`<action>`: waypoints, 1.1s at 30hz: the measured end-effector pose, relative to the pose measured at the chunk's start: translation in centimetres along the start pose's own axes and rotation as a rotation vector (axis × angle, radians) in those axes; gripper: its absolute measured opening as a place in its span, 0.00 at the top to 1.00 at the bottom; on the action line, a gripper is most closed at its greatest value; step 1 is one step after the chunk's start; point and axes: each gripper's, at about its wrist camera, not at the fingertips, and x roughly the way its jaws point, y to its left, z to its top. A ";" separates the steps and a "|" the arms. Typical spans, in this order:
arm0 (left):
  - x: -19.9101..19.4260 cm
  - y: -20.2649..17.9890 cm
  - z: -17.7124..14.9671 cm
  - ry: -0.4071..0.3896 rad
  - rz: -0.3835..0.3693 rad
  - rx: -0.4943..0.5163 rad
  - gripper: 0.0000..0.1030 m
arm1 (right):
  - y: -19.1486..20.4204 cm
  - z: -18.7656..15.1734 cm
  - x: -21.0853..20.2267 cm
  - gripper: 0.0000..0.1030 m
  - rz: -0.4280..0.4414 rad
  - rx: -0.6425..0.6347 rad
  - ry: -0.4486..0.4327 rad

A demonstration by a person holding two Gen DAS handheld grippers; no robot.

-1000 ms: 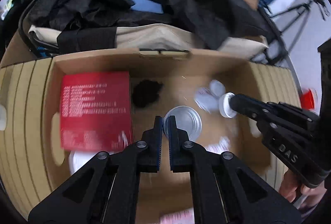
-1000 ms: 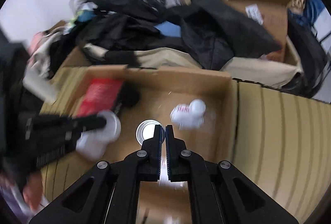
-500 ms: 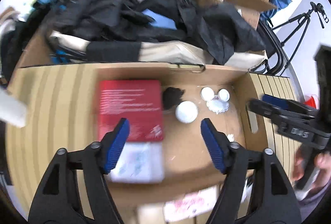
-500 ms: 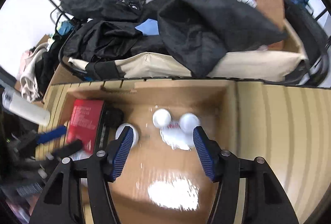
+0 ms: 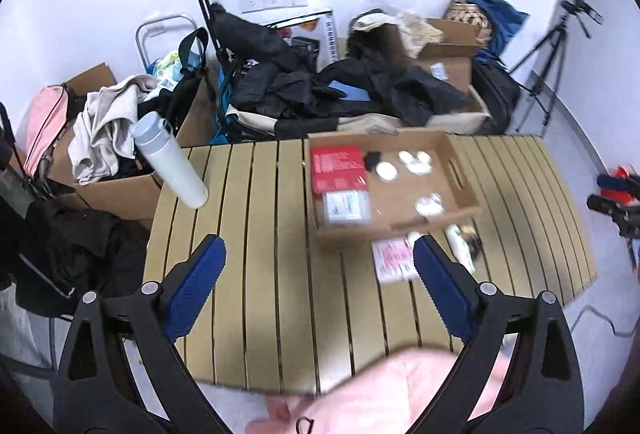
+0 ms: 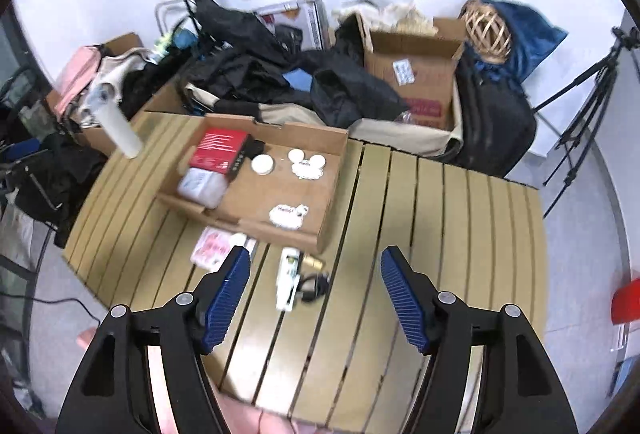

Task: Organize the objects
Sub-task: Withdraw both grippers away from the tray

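Observation:
A shallow cardboard box (image 5: pixel 460 169) (image 6: pixel 332 201) sits on the slatted table (image 5: pixel 272 254) (image 6: pixel 440 234). It holds a red box (image 5: pixel 338 169) (image 6: pixel 220 149), a clear packet (image 5: pixel 346 207) (image 6: pixel 200 185), a round white lid (image 5: pixel 386 171) (image 6: pixel 263 165) and white patterned pieces (image 6: pixel 306 161). In front of the box lie a pink card (image 5: pixel 394 260) (image 6: pixel 212 246), a white tube (image 6: pixel 289 280) and a small black and brass item (image 6: pixel 314 276). My left gripper (image 5: pixel 320 294) is open and empty, high above the table's near side. My right gripper (image 6: pixel 316 294) is open and empty above the tube.
A white bottle (image 5: pixel 170 157) (image 6: pixel 116 121) stands tilted at the table's far left corner. Bags, black clothes and cardboard boxes (image 6: pixel 416 81) pile up behind the table. A tripod (image 5: pixel 548 73) (image 6: pixel 588 93) stands at the right. A red thing (image 6: pixel 626 304) lies on the floor.
Both grippers have opened wide and pulled far back and up from the box. The round lid and white pieces now lie in the box, let go.

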 end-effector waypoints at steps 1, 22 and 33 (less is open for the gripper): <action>-1.2 -0.4 -1.0 -0.008 0.002 0.011 0.09 | 0.4 -0.8 -1.1 0.28 -0.008 -0.007 -0.007; -11.4 -5.4 -24.8 -0.189 -0.162 0.091 0.00 | 10.0 -28.4 -6.8 0.22 0.104 0.018 -0.087; -9.1 -6.2 -24.4 -0.177 -0.186 0.110 0.00 | 6.9 -29.4 -6.2 0.22 0.111 0.180 -0.168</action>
